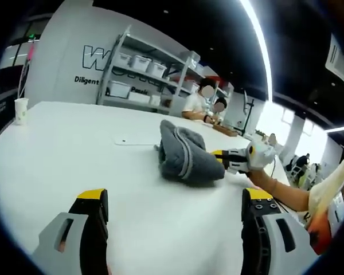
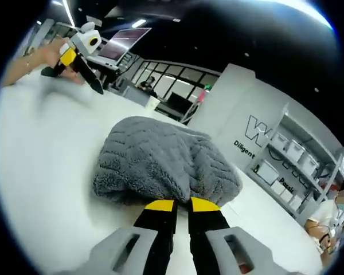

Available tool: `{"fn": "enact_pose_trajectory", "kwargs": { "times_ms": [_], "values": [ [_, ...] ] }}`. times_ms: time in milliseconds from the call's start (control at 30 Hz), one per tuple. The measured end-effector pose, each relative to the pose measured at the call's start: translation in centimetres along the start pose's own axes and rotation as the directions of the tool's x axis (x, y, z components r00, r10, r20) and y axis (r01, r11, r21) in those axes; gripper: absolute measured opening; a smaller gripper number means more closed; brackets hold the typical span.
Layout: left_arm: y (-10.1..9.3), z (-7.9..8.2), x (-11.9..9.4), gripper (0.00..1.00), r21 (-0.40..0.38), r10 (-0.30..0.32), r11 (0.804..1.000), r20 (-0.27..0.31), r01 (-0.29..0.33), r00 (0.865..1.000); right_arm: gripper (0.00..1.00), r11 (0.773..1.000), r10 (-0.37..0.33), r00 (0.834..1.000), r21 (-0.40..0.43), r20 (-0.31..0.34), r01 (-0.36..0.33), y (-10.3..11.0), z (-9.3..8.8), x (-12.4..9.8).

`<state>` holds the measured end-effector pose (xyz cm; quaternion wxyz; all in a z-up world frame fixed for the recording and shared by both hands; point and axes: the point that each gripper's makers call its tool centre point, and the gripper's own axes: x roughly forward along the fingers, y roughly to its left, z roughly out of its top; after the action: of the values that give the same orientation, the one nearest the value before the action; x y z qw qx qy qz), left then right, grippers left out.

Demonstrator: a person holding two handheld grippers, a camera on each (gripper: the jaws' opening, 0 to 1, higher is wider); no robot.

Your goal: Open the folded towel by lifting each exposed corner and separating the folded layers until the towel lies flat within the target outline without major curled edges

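Left gripper (image 1: 175, 209): jaws spread wide, nothing between them, hovering above bare white table (image 1: 74, 154), well short of the towel. Right gripper (image 2: 182, 206): jaws nearly together, a narrow slit left, yellow tips pressed against the near edge of the grey towel (image 2: 160, 166); whether any cloth is actually pinched, cannot tell. Same gripper seen from the left gripper view (image 1: 241, 158), held in a person's hand (image 1: 262, 172), tips at the towel's right side. Towel (image 1: 183, 152) bunched in a soft heap near mid-table, folded over, ribbed pile, a pale stripe along one fold. Left gripper also visible in the right gripper view (image 2: 74, 60), raised, far side of the towel. Paper cup (image 1: 21, 110) at the table's far left edge. Shelving with white bins (image 1: 143, 71) behind. People seated at the far end (image 1: 203, 106).
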<state>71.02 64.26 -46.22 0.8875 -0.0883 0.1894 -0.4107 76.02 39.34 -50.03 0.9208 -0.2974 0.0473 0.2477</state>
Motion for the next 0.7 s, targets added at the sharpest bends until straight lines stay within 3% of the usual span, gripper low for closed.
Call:
{"fn": "enact_pose_trajectory", "kwargs": {
  "times_ms": [533, 600, 700],
  "values": [
    [-0.4, 0.1, 0.1, 0.96, 0.014, -0.008, 1.000, 0.002, 0.008, 1.000, 0.00, 0.994, -0.076, 0.996, 0.080, -0.036, 0.079, -3.0, -2.0, -0.7],
    [-0.6, 0.0, 0.1, 0.96, 0.020, -0.011, 1.000, -0.004, 0.011, 1.000, 0.00, 0.989, -0.074, 0.997, 0.128, -0.029, 0.077, -3.0, -2.1, -0.7],
    [-0.8, -0.2, 0.2, 0.96, 0.026, -0.015, 1.000, -0.014, 0.015, 1.000, 0.00, 0.991, -0.080, 0.996, 0.109, -0.030, 0.083, -3.0, -1.8, -0.8]
  ]
}}
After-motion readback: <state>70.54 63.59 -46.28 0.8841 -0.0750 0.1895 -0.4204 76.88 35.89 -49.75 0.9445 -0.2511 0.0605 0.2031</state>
